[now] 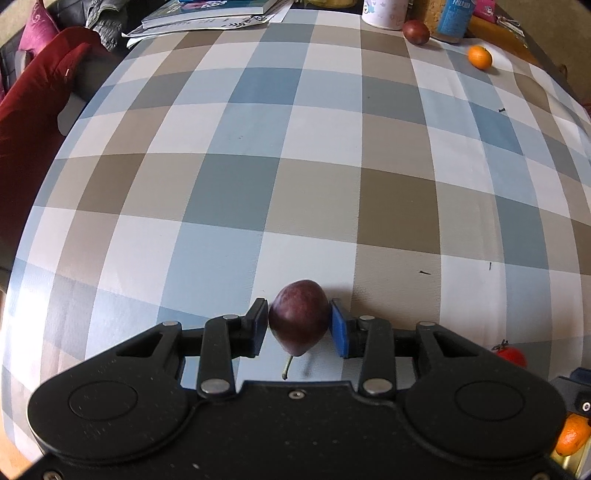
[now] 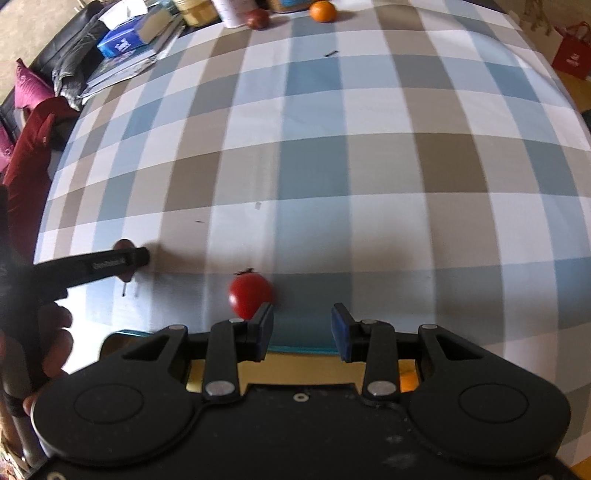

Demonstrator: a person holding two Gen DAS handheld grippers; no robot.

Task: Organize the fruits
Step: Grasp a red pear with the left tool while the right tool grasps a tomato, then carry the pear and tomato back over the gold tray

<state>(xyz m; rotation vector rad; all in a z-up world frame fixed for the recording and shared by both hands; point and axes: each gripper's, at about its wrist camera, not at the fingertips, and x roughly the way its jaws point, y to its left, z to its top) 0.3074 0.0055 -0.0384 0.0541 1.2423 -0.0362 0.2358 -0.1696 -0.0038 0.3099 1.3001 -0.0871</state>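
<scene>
Clamping the dark plum (image 1: 298, 317) between its pads, the left tongs (image 1: 299, 326) risk it slipping sideways, being round and smooth. Right tongs (image 2: 302, 326) stand narrow and empty, tomato (image 2: 249, 297) just left.

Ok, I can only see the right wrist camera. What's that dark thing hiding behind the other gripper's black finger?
Observer: It's a dark purple, pear-shaped fruit with a thin green stem.
Operator: Is it grabbed?
Observer: Yes. The left gripper has both pads pressed against its sides.
Operator: And what's next to the small dark round fruit far away?
Observer: A blue-labelled bottle stands just beside it, at the table's far edge.
</scene>
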